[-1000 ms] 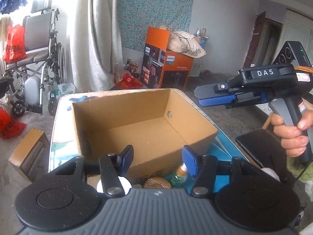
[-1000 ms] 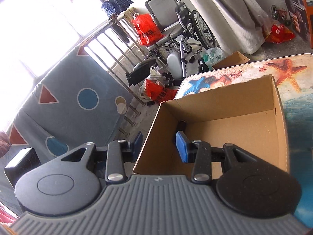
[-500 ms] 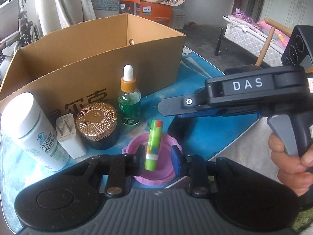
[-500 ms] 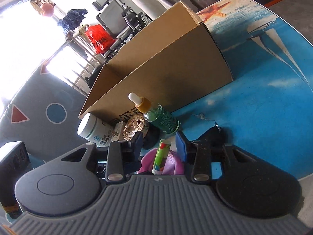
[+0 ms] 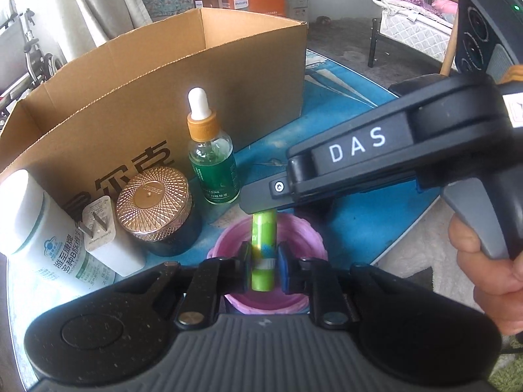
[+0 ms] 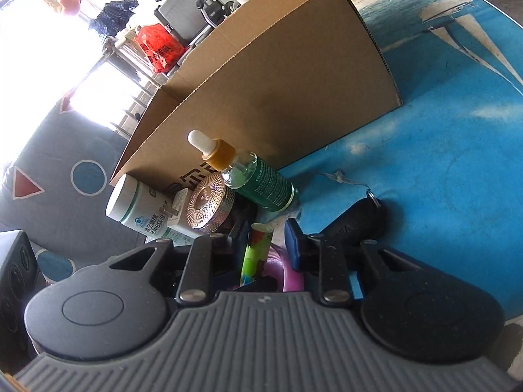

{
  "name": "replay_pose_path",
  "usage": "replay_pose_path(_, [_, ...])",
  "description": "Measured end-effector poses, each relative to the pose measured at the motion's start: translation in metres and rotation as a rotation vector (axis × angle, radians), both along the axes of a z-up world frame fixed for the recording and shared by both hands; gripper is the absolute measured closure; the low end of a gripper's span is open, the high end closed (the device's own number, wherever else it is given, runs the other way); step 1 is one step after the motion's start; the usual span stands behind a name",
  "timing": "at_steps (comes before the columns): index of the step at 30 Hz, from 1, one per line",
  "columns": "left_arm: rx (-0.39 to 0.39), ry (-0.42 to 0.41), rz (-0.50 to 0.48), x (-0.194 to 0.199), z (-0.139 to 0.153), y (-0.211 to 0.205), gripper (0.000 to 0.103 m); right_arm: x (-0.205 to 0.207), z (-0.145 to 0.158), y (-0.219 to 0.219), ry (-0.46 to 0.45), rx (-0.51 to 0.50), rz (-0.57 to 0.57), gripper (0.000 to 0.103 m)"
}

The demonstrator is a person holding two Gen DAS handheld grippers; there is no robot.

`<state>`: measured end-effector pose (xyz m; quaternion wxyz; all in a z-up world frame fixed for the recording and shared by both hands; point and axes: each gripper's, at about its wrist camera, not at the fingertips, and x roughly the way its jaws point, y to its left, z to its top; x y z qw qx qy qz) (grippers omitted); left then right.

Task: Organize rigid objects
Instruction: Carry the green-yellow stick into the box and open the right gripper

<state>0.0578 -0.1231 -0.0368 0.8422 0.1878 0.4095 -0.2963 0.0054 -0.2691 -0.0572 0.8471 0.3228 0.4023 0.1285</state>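
Note:
A green tube [image 5: 262, 254] stands in a pink cup [image 5: 294, 228] on the blue table. My left gripper [image 5: 264, 268] is shut on the tube's lower part. My right gripper [image 6: 266, 243] is open, its fingers on either side of the tube's top [image 6: 258, 245]; in the left wrist view it [image 5: 261, 204] reaches over the tube from the right. Behind stand a green dropper bottle [image 5: 212, 160], a copper-lidded jar [image 5: 155, 207], a white plug [image 5: 104, 238] and a white bottle [image 5: 39, 232], in front of an open cardboard box [image 5: 163, 75].
A black key fob [image 6: 356, 219] lies on the table [image 6: 441, 163] right of the cup. The box wall stands close behind the row of objects. A dark speaker-like device [image 6: 13, 277] sits at the left edge. A wheelchair and clutter stand beyond the table.
Both grippers dropped from over the box to the tube in the pink cup. The left gripper closed on the tube. The right gripper moved closer over its top.

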Motion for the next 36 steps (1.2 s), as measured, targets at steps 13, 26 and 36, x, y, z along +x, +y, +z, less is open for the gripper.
replay_pose_path(13, [0.024, -0.082, -0.032, -0.014, 0.003, -0.01, 0.086, -0.009, 0.016, 0.005, -0.078, -0.044, 0.023, 0.087])
replay_pose_path(26, [-0.039, -0.227, -0.018, -0.054, 0.049, 0.011, 0.086, -0.039, 0.08, 0.021, -0.26, -0.121, 0.065, 0.089])
replay_pose_path(36, [-0.153, -0.279, 0.074, -0.038, 0.118, 0.046, 0.086, -0.012, 0.156, 0.041, -0.416, -0.151, 0.184, 0.089])
